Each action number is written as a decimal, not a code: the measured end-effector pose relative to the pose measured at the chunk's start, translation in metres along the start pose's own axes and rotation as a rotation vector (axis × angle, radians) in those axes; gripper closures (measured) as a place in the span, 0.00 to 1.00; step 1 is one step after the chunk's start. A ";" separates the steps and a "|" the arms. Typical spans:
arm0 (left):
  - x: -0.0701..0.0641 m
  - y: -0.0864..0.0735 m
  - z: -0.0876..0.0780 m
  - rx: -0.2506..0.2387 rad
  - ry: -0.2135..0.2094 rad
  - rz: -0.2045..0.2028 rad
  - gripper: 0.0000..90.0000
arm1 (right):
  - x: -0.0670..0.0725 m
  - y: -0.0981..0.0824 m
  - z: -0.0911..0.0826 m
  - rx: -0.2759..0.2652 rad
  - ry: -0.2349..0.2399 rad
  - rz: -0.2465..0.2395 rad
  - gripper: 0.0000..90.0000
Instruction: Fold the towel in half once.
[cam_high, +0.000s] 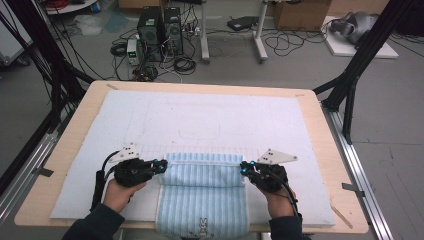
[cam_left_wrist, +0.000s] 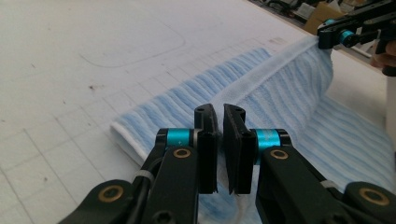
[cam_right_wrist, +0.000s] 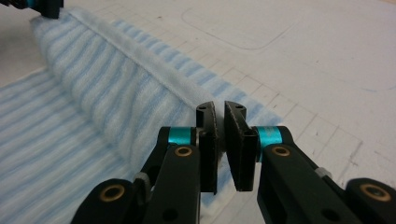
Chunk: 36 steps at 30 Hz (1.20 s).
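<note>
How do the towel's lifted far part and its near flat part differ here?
The towel's lifted part is raised off the mat, held at its ends by the left gripper and right gripper; the flat part lies down and hangs over the table's near edge. A white hem band runs along the lifted part's top. Both have blue and white stripes.

Grey floor (cam_high: 395, 135) strewn with cables (cam_high: 185, 62), two computer towers (cam_high: 160, 30), cardboard box (cam_high: 300, 14) beyond.
</note>
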<state>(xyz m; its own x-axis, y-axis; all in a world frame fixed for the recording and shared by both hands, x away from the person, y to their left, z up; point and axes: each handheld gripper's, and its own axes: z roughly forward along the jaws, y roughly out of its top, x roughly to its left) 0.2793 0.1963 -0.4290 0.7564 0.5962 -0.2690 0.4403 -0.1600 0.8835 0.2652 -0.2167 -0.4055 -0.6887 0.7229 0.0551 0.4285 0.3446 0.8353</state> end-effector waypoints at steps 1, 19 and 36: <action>-0.002 -0.002 -0.002 -0.002 -0.005 -0.002 0.93 | 0.003 -0.001 -0.004 -0.003 0.007 0.005 0.93; -0.016 -0.011 -0.015 -0.008 0.022 -0.019 0.49 | 0.029 -0.026 -0.030 0.002 -0.007 -0.006 0.73; 0.038 0.007 0.029 0.019 0.180 -0.090 0.44 | -0.020 -0.002 0.040 0.115 -0.143 0.074 0.52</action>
<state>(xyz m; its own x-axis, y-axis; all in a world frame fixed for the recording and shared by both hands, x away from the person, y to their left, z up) 0.3250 0.1948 -0.4438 0.6155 0.7396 -0.2722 0.5126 -0.1133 0.8511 0.3013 -0.2081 -0.4304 -0.5667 0.8234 0.0287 0.5440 0.3477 0.7637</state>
